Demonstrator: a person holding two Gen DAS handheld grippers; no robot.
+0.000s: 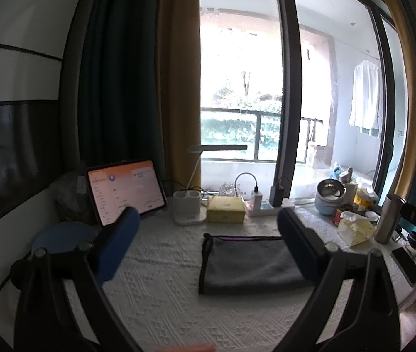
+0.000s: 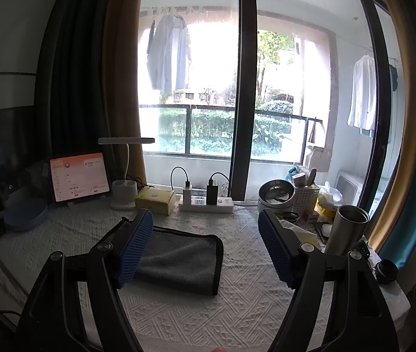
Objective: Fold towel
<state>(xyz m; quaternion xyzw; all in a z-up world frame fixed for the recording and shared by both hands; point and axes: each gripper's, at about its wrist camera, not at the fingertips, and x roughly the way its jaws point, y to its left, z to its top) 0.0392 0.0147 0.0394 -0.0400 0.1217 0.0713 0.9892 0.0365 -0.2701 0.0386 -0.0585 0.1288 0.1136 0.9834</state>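
Note:
A grey towel (image 1: 249,261) with a dark edge lies folded flat on the white textured table cover (image 1: 161,299). It also shows in the right wrist view (image 2: 181,259). My left gripper (image 1: 208,234) is open and empty, held above the cover, its right blue finger overlapping the towel's right side in view. My right gripper (image 2: 205,240) is open and empty, its left blue finger overlapping the towel's left part in view. Neither gripper touches the towel.
Along the back stand a lit tablet (image 1: 126,190), a white lamp base (image 1: 187,208), a yellow box (image 1: 225,212) and a power strip (image 2: 205,204). A steel tumbler (image 2: 346,228), bowls (image 2: 275,195), clutter and a phone (image 1: 407,264) crowd the right side. A blue plate (image 2: 24,214) is left.

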